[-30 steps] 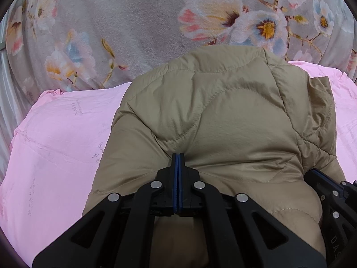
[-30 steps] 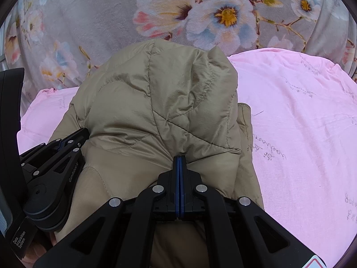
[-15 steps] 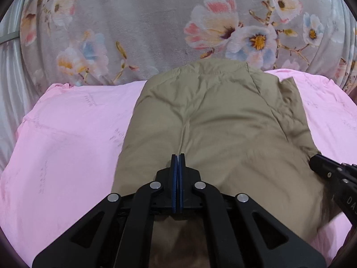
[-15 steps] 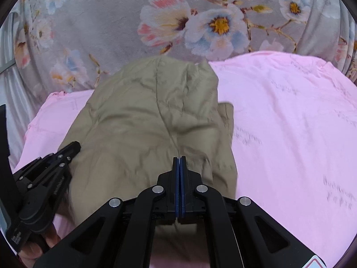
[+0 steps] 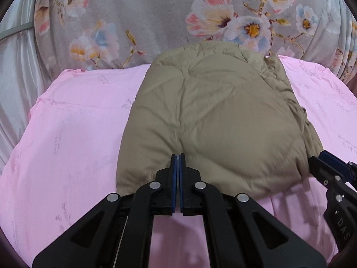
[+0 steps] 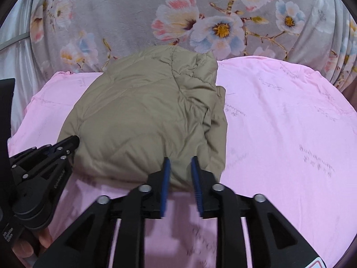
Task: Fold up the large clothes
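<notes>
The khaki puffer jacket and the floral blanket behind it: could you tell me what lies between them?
Nothing in either wrist view: the folded khaki puffer jacket reaches over the pink sheet's far edge and overlaps the floral blanket.

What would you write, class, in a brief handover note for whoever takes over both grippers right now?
Left gripper: shut at the near edge of the tan quilted jacket; whether it pinches fabric cannot be told.
Right gripper: open, at the jacket's near right corner, holding nothing.
The jacket lies folded into a compact bundle on the pink sheet, in front of the floral blanket.
Done: the fold looks finished.
Left: probably free the left gripper, tidy the loose right-side layers.
</notes>
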`<state>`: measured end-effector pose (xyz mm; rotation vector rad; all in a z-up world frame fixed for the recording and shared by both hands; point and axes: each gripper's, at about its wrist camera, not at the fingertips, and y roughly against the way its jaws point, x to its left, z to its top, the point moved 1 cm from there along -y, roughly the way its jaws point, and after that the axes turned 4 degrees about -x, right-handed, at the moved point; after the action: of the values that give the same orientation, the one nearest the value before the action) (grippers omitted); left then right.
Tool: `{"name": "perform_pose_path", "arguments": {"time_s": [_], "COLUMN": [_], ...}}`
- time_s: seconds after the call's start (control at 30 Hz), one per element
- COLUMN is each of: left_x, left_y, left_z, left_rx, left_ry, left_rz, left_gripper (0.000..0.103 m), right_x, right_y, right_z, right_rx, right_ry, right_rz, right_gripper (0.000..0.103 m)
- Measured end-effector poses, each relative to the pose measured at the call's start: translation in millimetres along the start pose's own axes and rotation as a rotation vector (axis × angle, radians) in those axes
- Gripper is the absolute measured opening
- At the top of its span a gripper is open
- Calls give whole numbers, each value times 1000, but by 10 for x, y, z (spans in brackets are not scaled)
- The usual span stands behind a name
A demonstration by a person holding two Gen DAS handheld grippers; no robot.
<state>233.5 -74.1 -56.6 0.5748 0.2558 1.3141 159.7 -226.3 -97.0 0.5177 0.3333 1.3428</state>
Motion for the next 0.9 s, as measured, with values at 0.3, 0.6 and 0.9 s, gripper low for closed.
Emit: {"name": "perform_pose_path", "arguments": {"time_s": [0.3, 0.6, 0.9], "left_x": [67, 66, 27], "left_y": [213, 464, 631], "left_z": [-305, -530, -711], "left_rx": [61, 90, 122], "left_ry": [79, 87, 61], "left_rz": [-15, -12, 42], "left_gripper": [43, 68, 70], "right_x": [99, 1, -3], "right_y": [235, 390, 522], "right_z": [-311, -504, -657], "right_rx": [37, 63, 96], "right_ry": [2, -54, -49], "right_rz": [-1, -75, -102], "right_gripper": [55, 85, 86]}}
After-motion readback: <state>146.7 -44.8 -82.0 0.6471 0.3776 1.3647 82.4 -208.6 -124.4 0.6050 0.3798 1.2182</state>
